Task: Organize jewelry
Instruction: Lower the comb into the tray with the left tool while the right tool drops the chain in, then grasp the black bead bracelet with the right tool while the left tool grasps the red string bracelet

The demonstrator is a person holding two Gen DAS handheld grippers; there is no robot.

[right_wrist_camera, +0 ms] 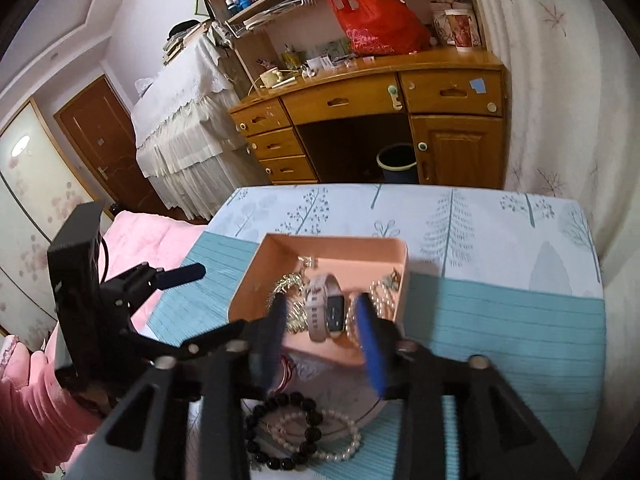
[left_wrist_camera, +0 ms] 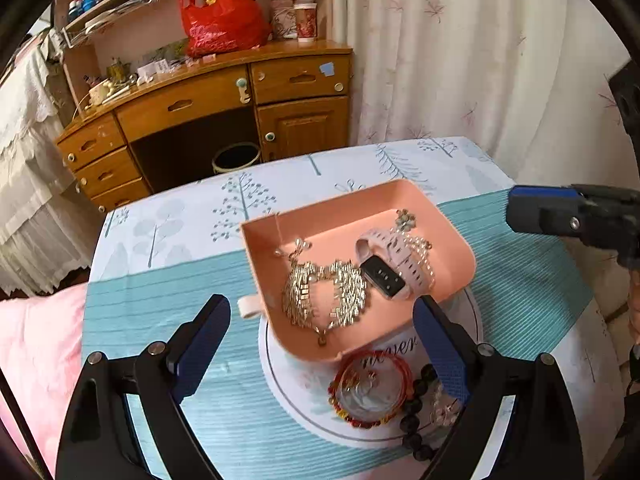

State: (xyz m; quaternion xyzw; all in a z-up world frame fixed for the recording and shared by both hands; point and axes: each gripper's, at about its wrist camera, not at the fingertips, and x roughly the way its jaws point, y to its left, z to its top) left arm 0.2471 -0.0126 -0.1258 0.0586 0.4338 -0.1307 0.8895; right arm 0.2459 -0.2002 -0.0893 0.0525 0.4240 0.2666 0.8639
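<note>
Black bead bracelet [right_wrist_camera: 280,432] nearest | right gripper [right_wrist_camera: 320,344] fingers part-spread, empty; left gripper [left_wrist_camera: 320,344] fingers spread, empty | lower squarely, pinch one strand, lift to pink tray [left_wrist_camera: 460,248]

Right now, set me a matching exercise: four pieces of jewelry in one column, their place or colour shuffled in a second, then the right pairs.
Things:
1. smart band
2. gold fringe necklace
3. red bangles
4. black bead bracelet

Descriptions:
A. gold, heaped in the pink tray
B. red, on the round white lid, outside the tray
C. pale pink strap with a black screen, in the tray
D. dark round beads, on the lid beside a pearl bracelet

Pairs: 1-C, 2-A, 3-B, 4-D
</note>
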